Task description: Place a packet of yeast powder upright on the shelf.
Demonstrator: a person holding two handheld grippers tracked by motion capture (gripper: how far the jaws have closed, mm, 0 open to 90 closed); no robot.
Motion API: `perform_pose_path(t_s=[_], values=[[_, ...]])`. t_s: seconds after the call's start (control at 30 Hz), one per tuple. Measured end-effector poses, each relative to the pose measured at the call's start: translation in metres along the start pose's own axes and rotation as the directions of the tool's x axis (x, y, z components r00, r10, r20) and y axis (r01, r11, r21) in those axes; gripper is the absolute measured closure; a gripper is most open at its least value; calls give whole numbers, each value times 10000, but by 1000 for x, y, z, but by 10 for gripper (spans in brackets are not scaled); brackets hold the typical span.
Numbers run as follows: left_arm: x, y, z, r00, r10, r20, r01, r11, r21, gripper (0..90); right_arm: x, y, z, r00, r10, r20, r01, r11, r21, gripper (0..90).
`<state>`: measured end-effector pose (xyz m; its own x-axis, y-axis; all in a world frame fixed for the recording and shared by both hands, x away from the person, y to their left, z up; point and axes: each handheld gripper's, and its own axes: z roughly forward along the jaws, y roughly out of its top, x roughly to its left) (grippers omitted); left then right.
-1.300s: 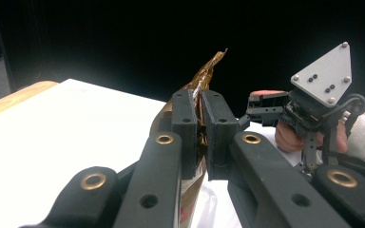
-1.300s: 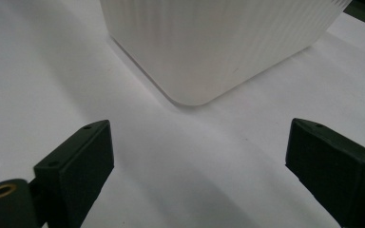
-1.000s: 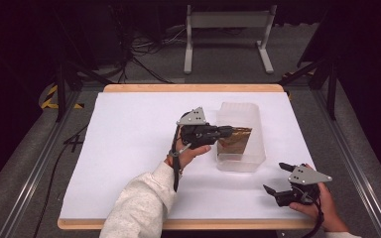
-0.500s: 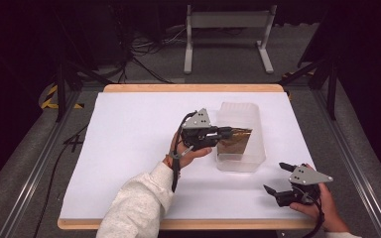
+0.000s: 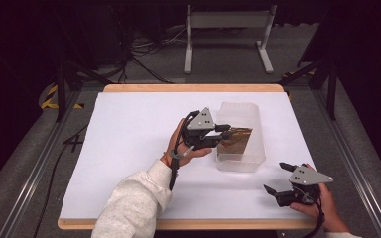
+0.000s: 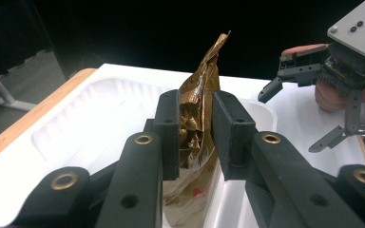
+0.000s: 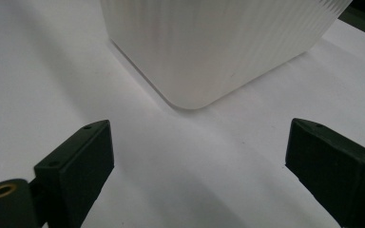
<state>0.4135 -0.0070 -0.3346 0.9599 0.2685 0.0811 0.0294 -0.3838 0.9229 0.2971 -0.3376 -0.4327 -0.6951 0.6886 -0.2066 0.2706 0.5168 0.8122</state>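
A crumpled gold foil bag [image 5: 237, 141] stands upright inside a clear ribbed plastic bin [image 5: 240, 111] at the table's right centre. My left gripper [image 5: 226, 133] reaches into the bin from the left. In the left gripper view the bag [image 6: 197, 118] sits between the two pads; the jaws have just been opening, and a thin gap shows beside one pad, so my left gripper [image 6: 196, 102] is open around it. My right gripper [image 5: 276, 177] rests near the front right edge, open and empty, facing a corner of the bin [image 7: 218, 42].
White paper [image 5: 129, 144] covers the wooden table. In the left gripper view the other hand's gripper [image 6: 287, 122] shows beyond the bin [image 6: 100, 109]. Cables and a metal stand [image 5: 228, 29] lie on the floor behind the table.
My left gripper has drawn back slightly to the left and its jaws have loosened around the gold bag, which stays in the bin. The right gripper has not moved.
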Motion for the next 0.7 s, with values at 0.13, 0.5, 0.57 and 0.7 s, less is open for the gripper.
perform_pose_path(t_s=[0.13,0.5,0.57,0.7], values=[[0,0,-2,9999,-123,82,124,9999,-13,720,0,0,0,10000,-4,-3,4,10000,6,94],[2,4,-11,9997,137,-196,-130,9994,326,670,-1,0,0,10000,63,3,-63,10000,2,94],[3,4,-12,9994,126,-310,-112,9990,427,640,-1,0,0,10000,88,-12,-88,10000,-13,94],[2,0,-13,9981,251,-571,-210,9972,720,601,0,0,0,10000,40,9,-40,10000,3,94]])
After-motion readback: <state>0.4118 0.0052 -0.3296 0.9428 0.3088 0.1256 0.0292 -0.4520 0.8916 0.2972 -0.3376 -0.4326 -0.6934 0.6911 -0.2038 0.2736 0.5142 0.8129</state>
